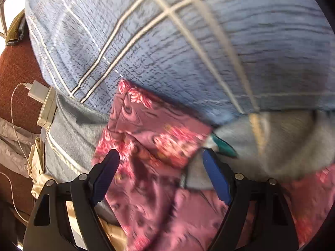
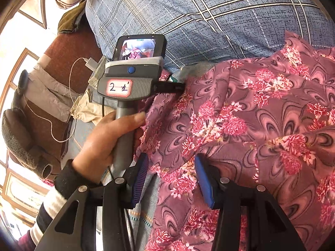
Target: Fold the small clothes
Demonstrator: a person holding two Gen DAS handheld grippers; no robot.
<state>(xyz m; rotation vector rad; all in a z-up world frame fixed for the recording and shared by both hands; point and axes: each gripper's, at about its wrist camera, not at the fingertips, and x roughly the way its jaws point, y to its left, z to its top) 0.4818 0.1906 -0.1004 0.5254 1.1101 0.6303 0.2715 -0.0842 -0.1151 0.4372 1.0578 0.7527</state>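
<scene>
Both fingers of the left gripper (image 1: 161, 159) are seen spread wide over the floral garment (image 2: 240, 125) on the bed, the right gripper (image 2: 171, 167) half-closed around a fold, which is judged liable to slip.

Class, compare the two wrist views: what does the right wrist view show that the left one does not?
Right only: the hand holding the left gripper's handle, its small screen, and a handwritten label. Left only: a teal scrap at the floral cloth's edge. Both: the floral cloth, the blue checked bedding and a white charger.
</scene>
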